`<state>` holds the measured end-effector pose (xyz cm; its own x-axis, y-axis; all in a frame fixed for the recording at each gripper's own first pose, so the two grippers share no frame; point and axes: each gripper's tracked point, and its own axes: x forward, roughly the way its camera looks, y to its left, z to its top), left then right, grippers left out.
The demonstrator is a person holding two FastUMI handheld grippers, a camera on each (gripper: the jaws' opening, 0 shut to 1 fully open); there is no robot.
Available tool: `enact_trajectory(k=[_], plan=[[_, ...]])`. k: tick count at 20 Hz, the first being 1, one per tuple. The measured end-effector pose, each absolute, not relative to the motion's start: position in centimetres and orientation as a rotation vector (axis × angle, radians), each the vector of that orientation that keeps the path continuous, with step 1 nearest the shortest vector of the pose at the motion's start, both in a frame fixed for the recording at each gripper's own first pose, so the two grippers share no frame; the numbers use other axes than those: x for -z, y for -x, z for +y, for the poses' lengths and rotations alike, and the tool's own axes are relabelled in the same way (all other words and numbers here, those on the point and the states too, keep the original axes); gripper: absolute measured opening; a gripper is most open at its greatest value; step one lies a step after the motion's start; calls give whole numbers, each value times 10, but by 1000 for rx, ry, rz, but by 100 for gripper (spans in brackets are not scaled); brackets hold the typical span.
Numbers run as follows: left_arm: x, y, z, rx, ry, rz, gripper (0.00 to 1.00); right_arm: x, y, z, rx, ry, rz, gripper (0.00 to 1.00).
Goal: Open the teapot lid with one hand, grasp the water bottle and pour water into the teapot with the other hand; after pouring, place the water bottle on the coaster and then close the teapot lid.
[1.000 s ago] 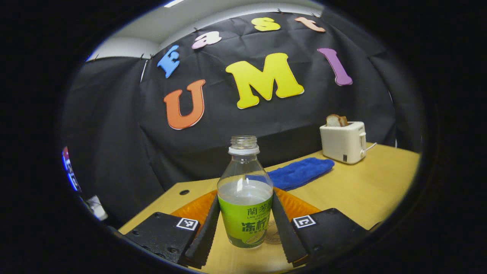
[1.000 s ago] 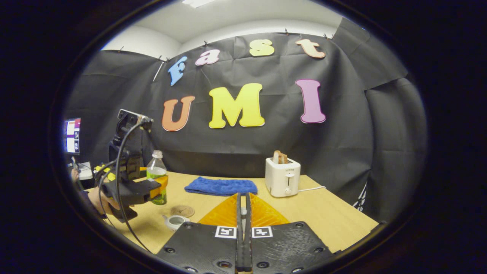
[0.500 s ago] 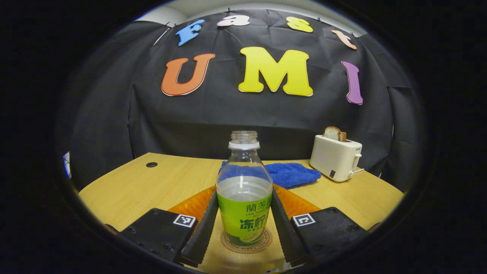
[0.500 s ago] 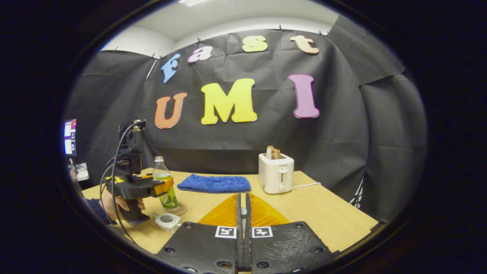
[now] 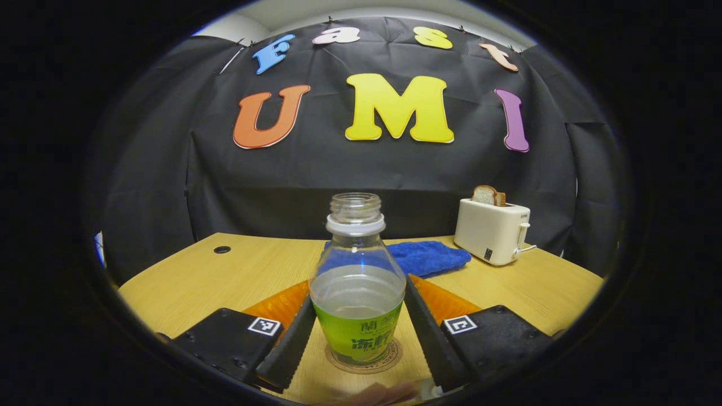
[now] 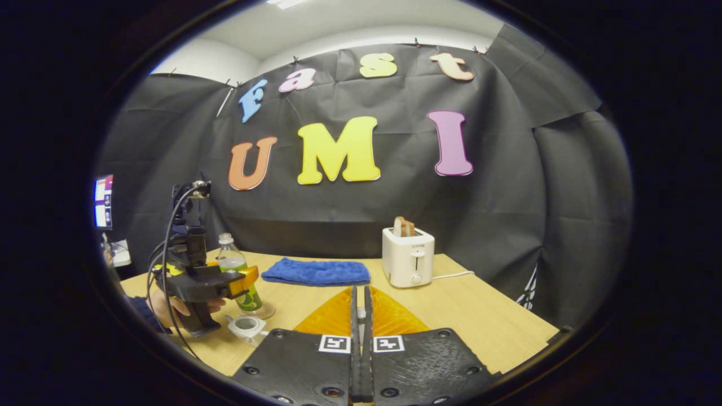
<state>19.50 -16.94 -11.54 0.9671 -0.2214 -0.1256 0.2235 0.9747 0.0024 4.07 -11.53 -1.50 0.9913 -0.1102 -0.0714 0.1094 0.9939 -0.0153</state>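
Note:
The clear water bottle (image 5: 357, 293), green-labelled and uncapped, stands on the round coaster (image 5: 390, 357) and leans slightly left. My left gripper (image 5: 358, 290) has its fingers (image 5: 285, 356) against both sides of the bottle. In the right gripper view the same left gripper (image 6: 240, 280), held by a hand, clasps the bottle (image 6: 237, 270) on the coaster (image 6: 268, 311). The small white teapot (image 6: 246, 326) sits just in front of it with its top uncovered. My right gripper (image 6: 361, 288) is shut, with a pale sliver of the lid between its fingers.
A blue cloth (image 5: 428, 256) lies at the back of the wooden table (image 5: 225, 276). A white toaster (image 5: 492, 230) holding bread stands to its right, its cord trailing off. A round hole (image 5: 221, 249) marks the table's left rear.
The left gripper swung level and set the bottle down onto the coaster. The bottle now looms larger between its fingers. The right gripper has hardly moved.

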Motion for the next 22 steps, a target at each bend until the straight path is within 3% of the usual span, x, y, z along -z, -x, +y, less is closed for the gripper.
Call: enact_trajectory(k=[2,17,22], plan=[[108,-194,-168,228,-34,99,96,17,-41,-115,108,13,75,0],[52,-139,-130,184,28,-28,96,14,-36,-80,54,41,65,0],[53,-108,-77,59,-46,-21,97,20,-39,-48,12,74,65,0]])
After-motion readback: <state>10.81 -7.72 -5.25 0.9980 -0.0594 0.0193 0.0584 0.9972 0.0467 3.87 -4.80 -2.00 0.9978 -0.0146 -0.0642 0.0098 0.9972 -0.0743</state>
